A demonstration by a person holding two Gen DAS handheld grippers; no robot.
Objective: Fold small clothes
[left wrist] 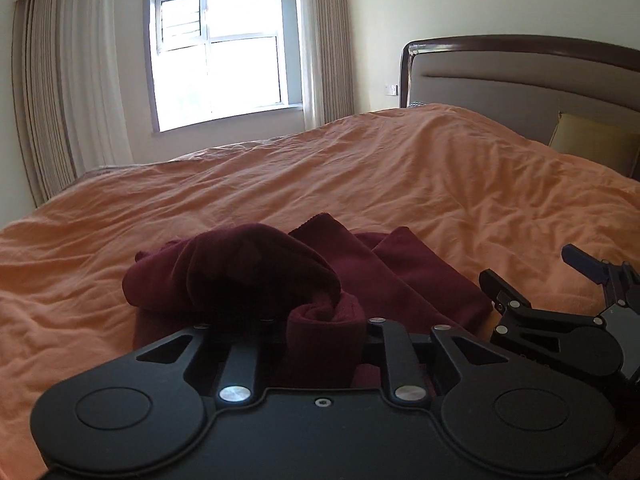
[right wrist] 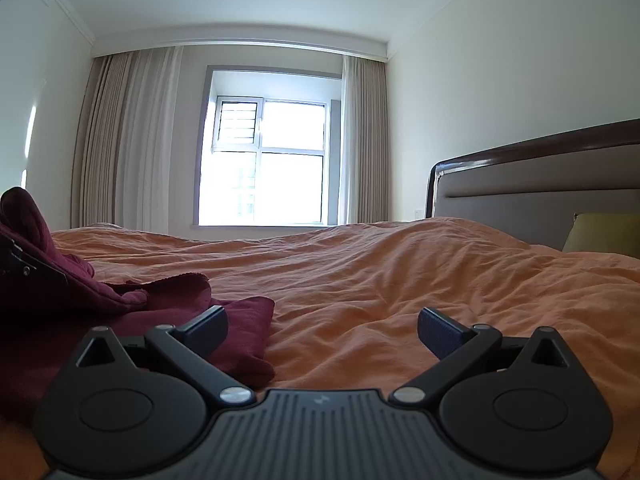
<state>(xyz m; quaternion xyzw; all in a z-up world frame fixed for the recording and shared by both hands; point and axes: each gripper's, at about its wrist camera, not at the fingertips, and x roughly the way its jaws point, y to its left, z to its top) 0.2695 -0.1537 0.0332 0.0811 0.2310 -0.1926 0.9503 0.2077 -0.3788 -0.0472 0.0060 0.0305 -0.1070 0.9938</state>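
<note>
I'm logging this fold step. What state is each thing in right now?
Maroon cloth: partly folded, one end bunched and lifted off the bed.
Left tool: closed on a bunch of the cloth.
Right tool: open, nothing between its fingers, low over the bedspread.
Bedspread: spread out, wrinkled.
Curtains: drawn back.
Window: whether a pane is open, unclear.

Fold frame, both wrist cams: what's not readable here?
- Left gripper fingers: left wrist view, buried under the bunched maroon cloth; grip cannot be confirmed.
- Cloth's near side: left wrist view, blocked by the gripper body.
- Cloth's left part: right wrist view, cut off by the frame edge and in shadow.
- Outside the window: both views, blown out by glare.
- Pillow: cut off at the right edge.
- Right gripper: plainly open, empty.
</note>
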